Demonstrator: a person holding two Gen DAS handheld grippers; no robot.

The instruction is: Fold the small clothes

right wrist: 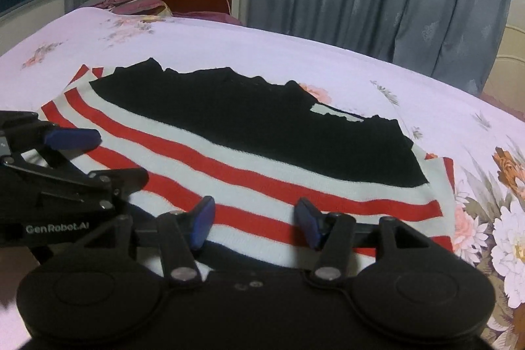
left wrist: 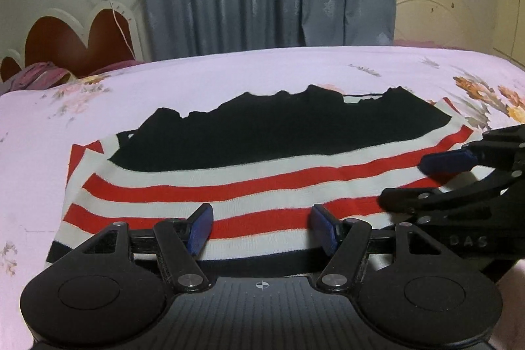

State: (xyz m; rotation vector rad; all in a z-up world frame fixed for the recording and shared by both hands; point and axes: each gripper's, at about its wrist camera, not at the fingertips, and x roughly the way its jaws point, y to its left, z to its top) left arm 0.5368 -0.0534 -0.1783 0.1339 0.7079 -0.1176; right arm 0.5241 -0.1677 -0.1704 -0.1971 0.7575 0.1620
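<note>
Your left gripper [left wrist: 261, 230] and right gripper [right wrist: 254, 223] gape wide over the striped garment [left wrist: 229, 186]; only the right view shows white blooms [right wrist: 505, 238].

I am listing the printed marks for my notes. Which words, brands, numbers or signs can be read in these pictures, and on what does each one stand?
"GenRobot.AI": white letters on the side of the left gripper, seen in the right wrist view.
"DAS": faint raised letters on the body of the right gripper, seen in the left wrist view; more letters may be hidden.
The striped garment and the bed sheet carry no text.
</note>
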